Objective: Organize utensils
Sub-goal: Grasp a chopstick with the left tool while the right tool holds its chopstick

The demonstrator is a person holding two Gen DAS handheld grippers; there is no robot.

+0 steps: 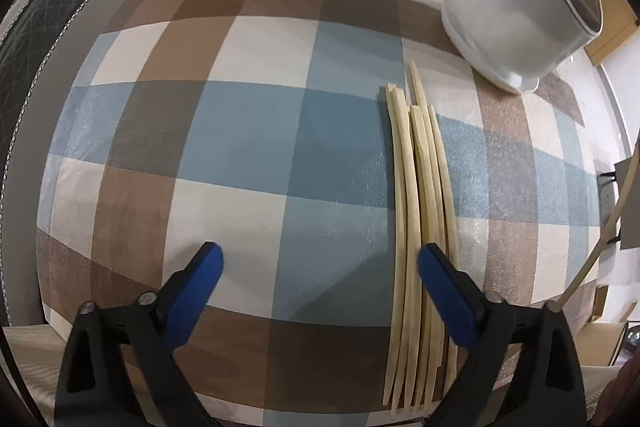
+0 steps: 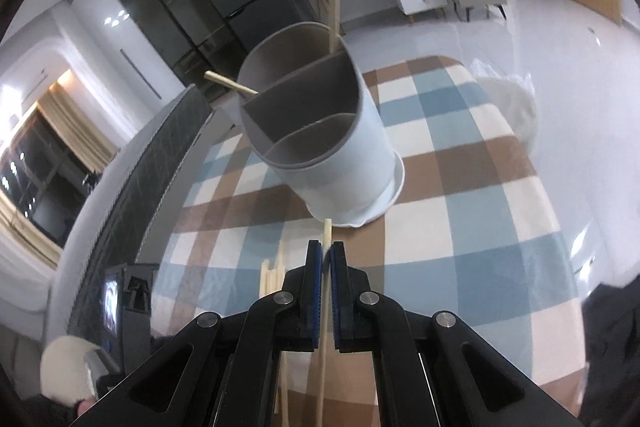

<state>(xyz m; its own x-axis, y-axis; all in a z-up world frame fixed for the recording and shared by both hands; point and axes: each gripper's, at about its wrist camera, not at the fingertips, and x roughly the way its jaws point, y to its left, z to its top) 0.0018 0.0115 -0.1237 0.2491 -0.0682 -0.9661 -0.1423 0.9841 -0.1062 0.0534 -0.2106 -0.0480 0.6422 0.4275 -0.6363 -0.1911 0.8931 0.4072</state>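
now, right gripper [image 2: 327,251] jaws pinching 1 chopstick [image 2: 327,233], left gripper [image 1: 320,259] jaws spread

Open tablecloth [image 1: 248,131] left of chopsticks [image 1: 420,187]

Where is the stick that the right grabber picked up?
In the right wrist view, the chopstick is pinched in the right gripper, above the checked table, its tip pointing at the base of the white holder.

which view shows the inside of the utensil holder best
The right wrist view: it looks down into the utensil holder, showing its dividers and two chopsticks. The left wrist view shows only its outer wall at the frame edge.
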